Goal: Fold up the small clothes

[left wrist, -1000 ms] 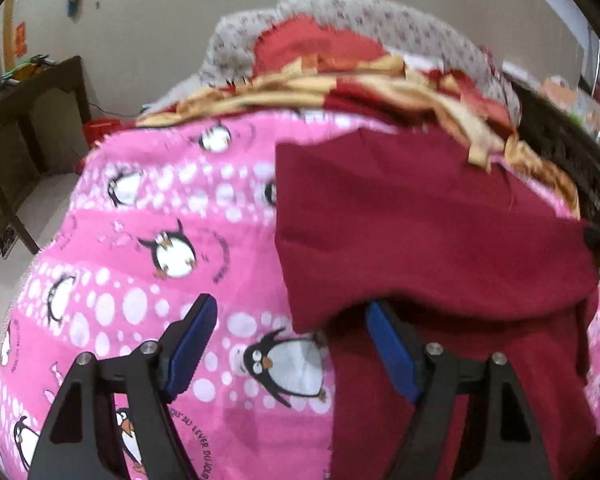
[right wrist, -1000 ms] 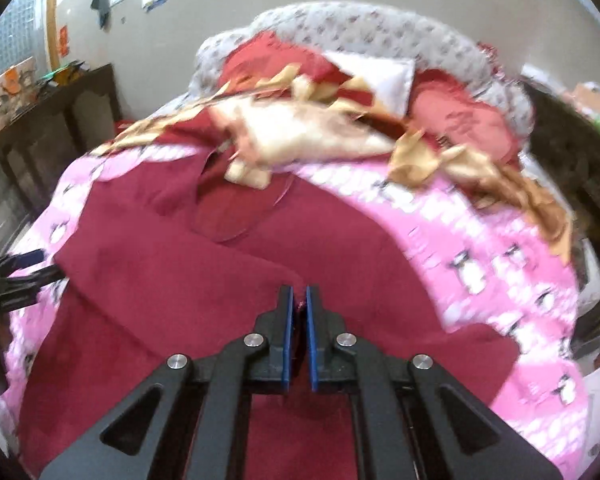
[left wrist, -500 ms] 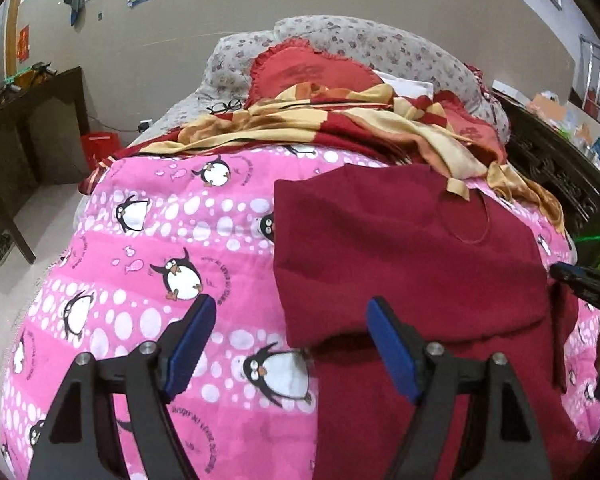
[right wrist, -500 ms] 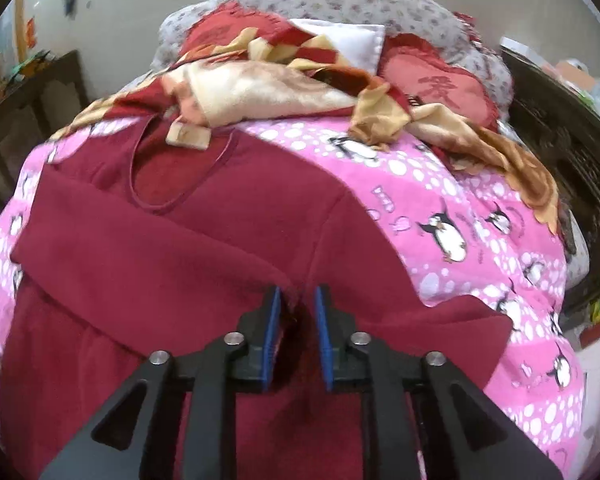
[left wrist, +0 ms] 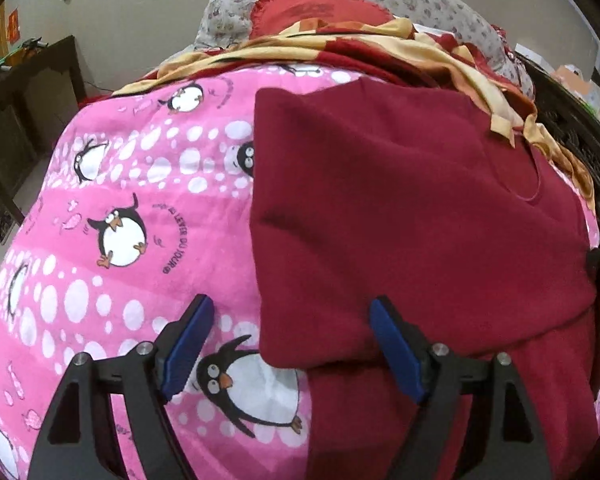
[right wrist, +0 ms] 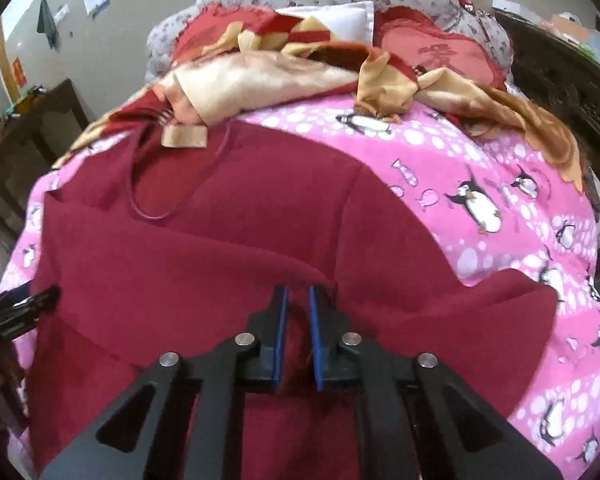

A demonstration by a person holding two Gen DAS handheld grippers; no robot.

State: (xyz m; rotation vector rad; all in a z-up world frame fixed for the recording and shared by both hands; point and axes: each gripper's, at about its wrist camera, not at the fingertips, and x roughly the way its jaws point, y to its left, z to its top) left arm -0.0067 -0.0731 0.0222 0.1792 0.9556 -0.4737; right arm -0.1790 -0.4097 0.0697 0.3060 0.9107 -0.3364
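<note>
- Ahead of my fingers, the pink penguin quilt covers the bed.
- On it lies the maroon shirt, one side folded over.
- My left gripper gapes wide, straddling the fold's corner, pinching nothing.
- My right gripper is closing, maroon cloth bunched between its fingers.

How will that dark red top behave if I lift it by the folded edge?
The dark red top will probably flop and drape: it already lies in soft folds. Its folded sleeve flap may fall open. It looks light and fuzzy, so likely not slippery on the pink penguin blanket.
</note>
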